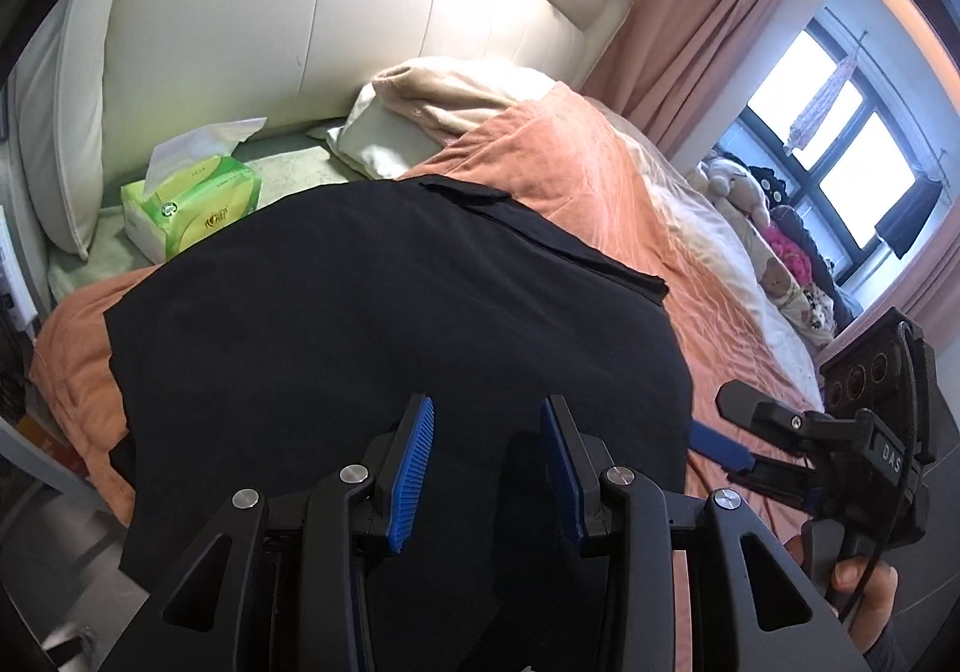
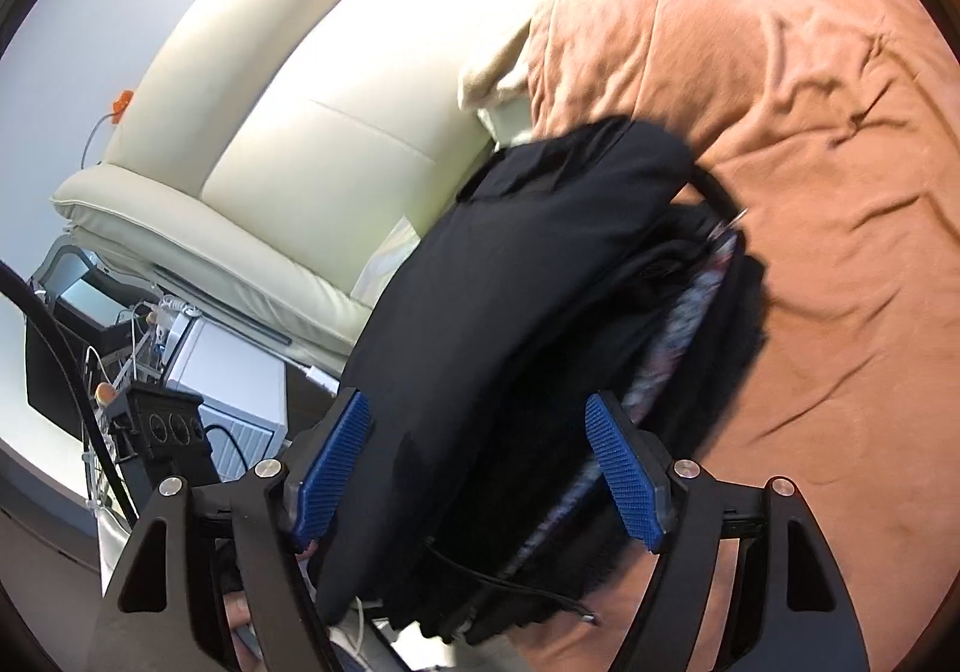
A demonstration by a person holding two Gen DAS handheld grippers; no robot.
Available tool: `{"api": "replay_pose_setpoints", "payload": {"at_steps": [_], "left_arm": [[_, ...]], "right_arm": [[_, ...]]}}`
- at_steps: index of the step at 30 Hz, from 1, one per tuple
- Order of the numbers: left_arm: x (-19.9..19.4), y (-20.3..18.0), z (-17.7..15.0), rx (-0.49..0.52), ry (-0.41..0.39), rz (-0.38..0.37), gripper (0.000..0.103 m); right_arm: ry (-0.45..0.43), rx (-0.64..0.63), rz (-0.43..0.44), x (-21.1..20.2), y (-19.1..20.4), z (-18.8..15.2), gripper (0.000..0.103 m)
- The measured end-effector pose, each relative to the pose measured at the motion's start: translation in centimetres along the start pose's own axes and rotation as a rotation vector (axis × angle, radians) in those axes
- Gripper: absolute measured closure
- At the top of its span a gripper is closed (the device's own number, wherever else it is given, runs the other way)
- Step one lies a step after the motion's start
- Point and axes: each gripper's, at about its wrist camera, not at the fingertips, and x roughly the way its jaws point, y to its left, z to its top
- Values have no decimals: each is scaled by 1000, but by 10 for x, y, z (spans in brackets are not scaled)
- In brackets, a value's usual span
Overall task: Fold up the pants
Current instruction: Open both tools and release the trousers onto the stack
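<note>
Black pants (image 1: pixel 390 342) lie folded in a broad dark heap on the orange bedspread (image 1: pixel 600 180). My left gripper (image 1: pixel 487 405) hovers over their near part, its blue pads (image 1: pixel 414 468) apart and pressing on nothing. To the right, my right gripper (image 1: pixel 729 423) is held by a hand (image 1: pixel 864 594) at the pants' right edge, with its fingers spread. In the right wrist view the pants (image 2: pixel 510 264) form a stack of layers with a patterned inner layer (image 2: pixel 690 324) showing. There my right gripper (image 2: pixel 477 402) is open, its pads wide on either side of the stack's near end.
A green tissue pack (image 1: pixel 192 204) sits beyond the pants by the cream headboard (image 1: pixel 300 42). A pale pillow and blanket (image 1: pixel 432 120) lie at the bed's head. Stuffed toys (image 1: pixel 750 192) line the far side under the window. A white bedside unit (image 2: pixel 240 372) with cables stands beside the bed.
</note>
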Motion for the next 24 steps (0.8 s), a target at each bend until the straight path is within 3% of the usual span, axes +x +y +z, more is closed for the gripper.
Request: {"api": "replay_pose_setpoints", "payload": {"at_steps": [9,14,18,24], "left_arm": [[-13,-29,-7,36,-66,80,63],[-10,-38,-7,31,-108,99,63],[-6,-32,-7,-33,-143,91,65],[11,-16,-16,-127,-124,75,72]], "right_arm": [[-106,-183,-12,-39,9,28,31],[-80,-279,20,-19,16,31,45],[-57,-269,84,7,10,40,57],[-17,-286,123,43,-3,41,64]]}}
